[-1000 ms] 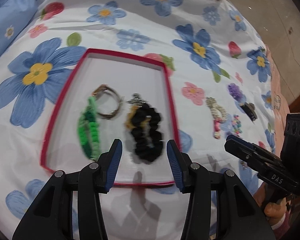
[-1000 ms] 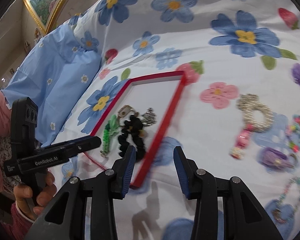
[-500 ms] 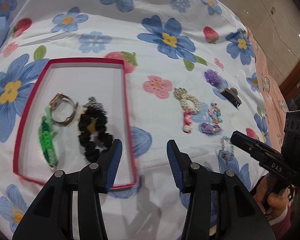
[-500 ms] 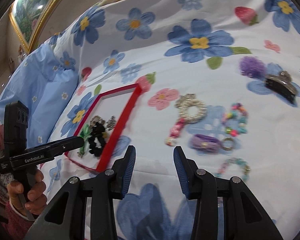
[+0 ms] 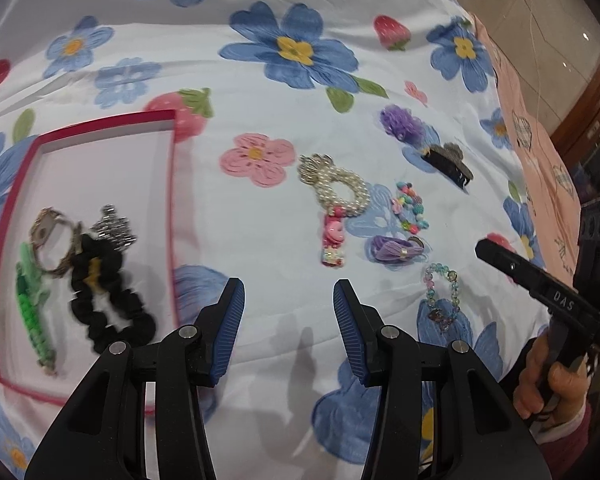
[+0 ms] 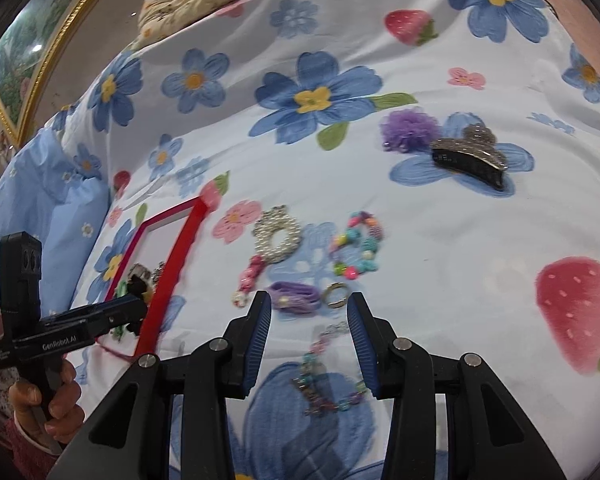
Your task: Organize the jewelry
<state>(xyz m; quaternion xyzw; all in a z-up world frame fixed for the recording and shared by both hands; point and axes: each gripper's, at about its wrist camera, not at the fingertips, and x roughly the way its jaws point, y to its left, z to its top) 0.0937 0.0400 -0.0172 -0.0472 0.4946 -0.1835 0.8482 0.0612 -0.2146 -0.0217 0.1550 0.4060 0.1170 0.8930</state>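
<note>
Red tray (image 5: 171,184), black scrunchie (image 5: 112,312), green bracelet (image 5: 32,304), watch (image 5: 54,240) inside

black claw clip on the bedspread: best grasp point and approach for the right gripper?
Take the black claw clip across its long narrow body, near the middle, coming down from above with the right gripper, its jaws open and empty. It lies flat on the bedspread, apart from the purple pompom; the rhinestone top edge probably grips worse.

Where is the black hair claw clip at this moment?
The black hair claw clip lies on the flowered sheet, outside the red tray. In the right wrist view it sits upper right, just right of the purple pom-pom.
</note>
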